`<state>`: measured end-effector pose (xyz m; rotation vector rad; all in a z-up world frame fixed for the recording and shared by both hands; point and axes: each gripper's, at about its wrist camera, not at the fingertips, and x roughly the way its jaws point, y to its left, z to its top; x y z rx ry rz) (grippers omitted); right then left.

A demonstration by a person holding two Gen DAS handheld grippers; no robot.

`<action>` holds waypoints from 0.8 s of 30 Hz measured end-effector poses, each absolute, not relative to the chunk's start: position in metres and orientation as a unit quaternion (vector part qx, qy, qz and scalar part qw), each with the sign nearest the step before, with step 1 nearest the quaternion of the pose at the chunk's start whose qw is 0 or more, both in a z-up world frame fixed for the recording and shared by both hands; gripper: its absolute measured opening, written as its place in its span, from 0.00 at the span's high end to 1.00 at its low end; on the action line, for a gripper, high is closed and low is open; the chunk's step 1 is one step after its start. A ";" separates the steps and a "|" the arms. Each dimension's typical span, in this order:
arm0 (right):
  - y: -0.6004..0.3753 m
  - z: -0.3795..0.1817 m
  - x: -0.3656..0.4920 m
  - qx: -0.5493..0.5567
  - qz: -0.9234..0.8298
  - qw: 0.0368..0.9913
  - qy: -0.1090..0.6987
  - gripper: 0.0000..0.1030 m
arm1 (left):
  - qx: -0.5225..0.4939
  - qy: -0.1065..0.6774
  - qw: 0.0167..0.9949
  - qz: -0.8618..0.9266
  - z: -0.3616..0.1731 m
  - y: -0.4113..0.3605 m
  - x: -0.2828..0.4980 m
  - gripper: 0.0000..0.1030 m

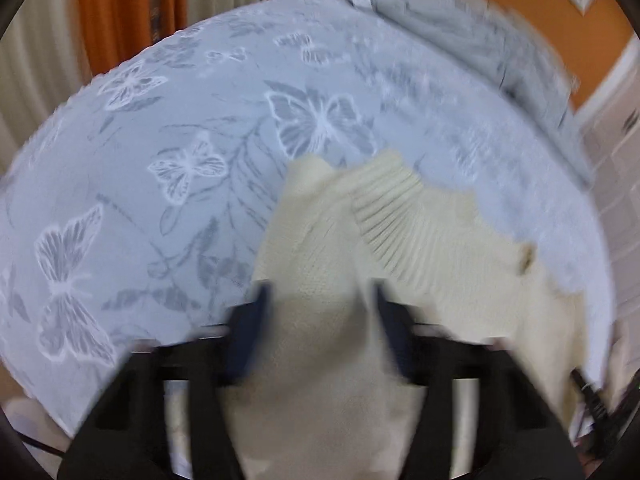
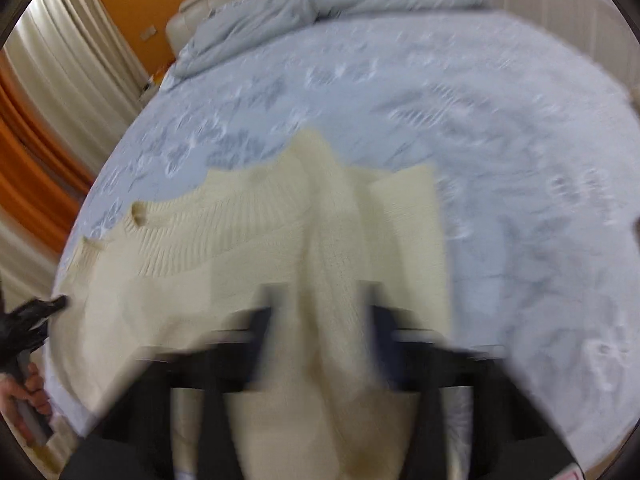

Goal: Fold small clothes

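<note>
A small cream knitted sweater (image 1: 420,224) with a ribbed band lies partly on the bed. My left gripper (image 1: 320,292) is shut on a bunched part of the sweater, which fills the space between its dark fingers (image 1: 252,320). In the right wrist view the same sweater (image 2: 224,240) spreads to the left, and my right gripper (image 2: 320,296) is shut on another bunch of it. The left gripper's tip and the hand holding it show at the far left edge (image 2: 36,312). Both views are blurred by motion.
The bed is covered by a pale blue sheet with white butterfly prints (image 1: 168,168). A crumpled grey duvet (image 2: 312,4) lies at the head end. Orange walls and cream and orange curtains (image 2: 48,128) surround the bed.
</note>
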<state>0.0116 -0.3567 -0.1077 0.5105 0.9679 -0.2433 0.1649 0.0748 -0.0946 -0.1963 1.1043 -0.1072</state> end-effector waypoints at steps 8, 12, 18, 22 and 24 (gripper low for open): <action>-0.392 -0.037 -0.012 0.269 -0.150 0.886 0.347 0.92 | -0.097 0.490 0.865 -0.049 -0.055 0.075 0.185 0.89; -0.414 -0.128 0.006 0.305 -0.155 0.811 0.475 0.90 | -0.061 0.534 0.843 -0.015 -0.112 0.071 0.198 0.83; -0.373 -0.045 -0.046 0.227 -0.171 0.876 0.389 0.84 | -0.103 0.466 0.878 -0.037 -0.050 0.090 0.151 0.73; -0.325 -0.044 -0.055 0.215 -0.108 0.882 0.406 0.84 | -0.096 0.455 0.883 -0.068 -0.034 0.077 0.109 0.67; -0.305 -0.062 -0.053 0.217 -0.077 0.874 0.427 0.84 | -0.085 0.467 0.877 -0.083 -0.047 0.058 0.090 0.67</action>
